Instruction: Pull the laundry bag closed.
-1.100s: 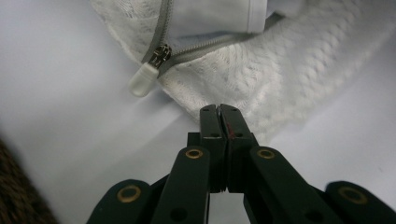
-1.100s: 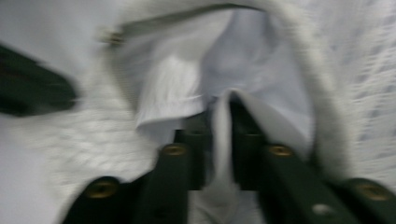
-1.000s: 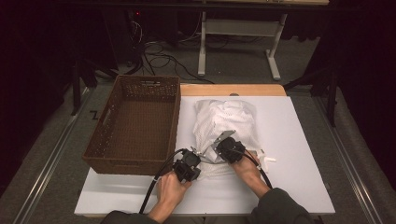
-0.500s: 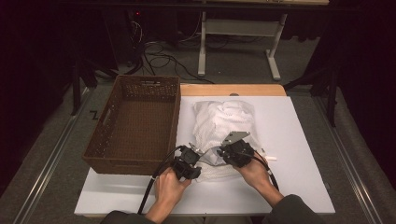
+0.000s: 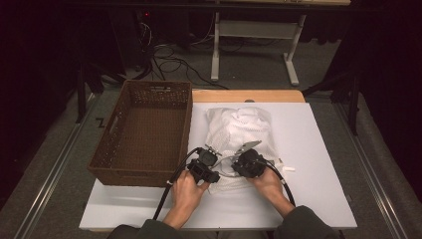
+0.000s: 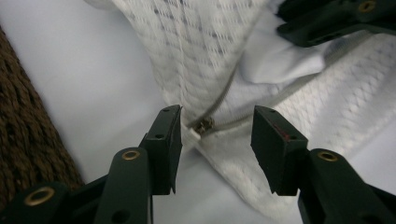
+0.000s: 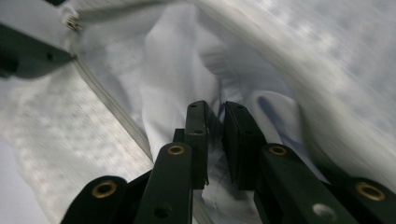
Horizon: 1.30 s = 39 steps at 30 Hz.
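A white mesh laundry bag [image 5: 241,124] lies on the white table [image 5: 308,149], its zippered mouth toward the person. My left gripper [image 5: 211,150] [image 6: 217,123] is at the bag's near left corner. Its jaws have just been opening, and the brass zipper pull [image 6: 201,127] sits between them untouched. My right gripper [image 5: 233,160] [image 7: 215,112] reaches into the bag's mouth over folded white cloth [image 7: 177,70]. Its jaws have just opened to a narrow gap that grips nothing. The left gripper's jaw [image 7: 28,51] and the zipper pull [image 7: 71,21] lie at that view's upper left.
An empty brown wicker basket [image 5: 149,132] stands on the table's left part, right beside the left gripper. A white tag [image 5: 287,168] lies by the right hand. Bare table runs right of the bag and along the near edge.
Both grippers have opened from shut. The left hand has edged forward toward the bag's corner. The right gripper has shifted slightly at the bag's mouth.
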{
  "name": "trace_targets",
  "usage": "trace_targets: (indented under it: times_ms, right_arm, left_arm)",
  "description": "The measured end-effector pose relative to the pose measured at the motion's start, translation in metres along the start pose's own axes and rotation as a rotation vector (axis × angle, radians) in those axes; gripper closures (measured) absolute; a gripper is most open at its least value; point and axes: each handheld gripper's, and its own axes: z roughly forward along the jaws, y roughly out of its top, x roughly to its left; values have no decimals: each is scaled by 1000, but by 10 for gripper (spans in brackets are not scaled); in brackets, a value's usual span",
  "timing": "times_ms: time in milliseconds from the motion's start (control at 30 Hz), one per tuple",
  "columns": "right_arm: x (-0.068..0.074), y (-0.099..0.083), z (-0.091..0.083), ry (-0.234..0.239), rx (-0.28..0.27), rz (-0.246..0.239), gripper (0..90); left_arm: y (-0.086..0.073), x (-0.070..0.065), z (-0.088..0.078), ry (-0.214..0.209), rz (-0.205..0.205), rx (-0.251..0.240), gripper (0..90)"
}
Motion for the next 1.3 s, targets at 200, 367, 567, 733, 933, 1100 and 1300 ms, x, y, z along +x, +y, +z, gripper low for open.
trace_targets:
  times_ms: [200,367,567,733,933,1100,1300]
  right_arm:
    - [-15,-14,-8,-2,-4,34,806]
    - [-18,-18,-10,-1,-6,36,812]
    - [-17,-18,-10,-16,-2,16,812]
    - [-15,-19,-10,-18,-2,21,812]
    - [-15,-18,-11,-28,4,5,813]
    - [-14,-18,-10,-32,5,7,812]
    - [-15,-18,-11,-28,8,6,812]
  left_arm:
    - [8,5,4,-11,-46,4,515]
    - [6,8,9,19,-41,54,535]
    - [2,13,15,8,-66,97,559]
    - [1,11,12,-16,-51,99,639]
    - [-3,5,-2,-71,-29,73,713]
    - [-1,3,-2,-105,-12,56,724]
    - [11,4,11,-118,-12,57,657]
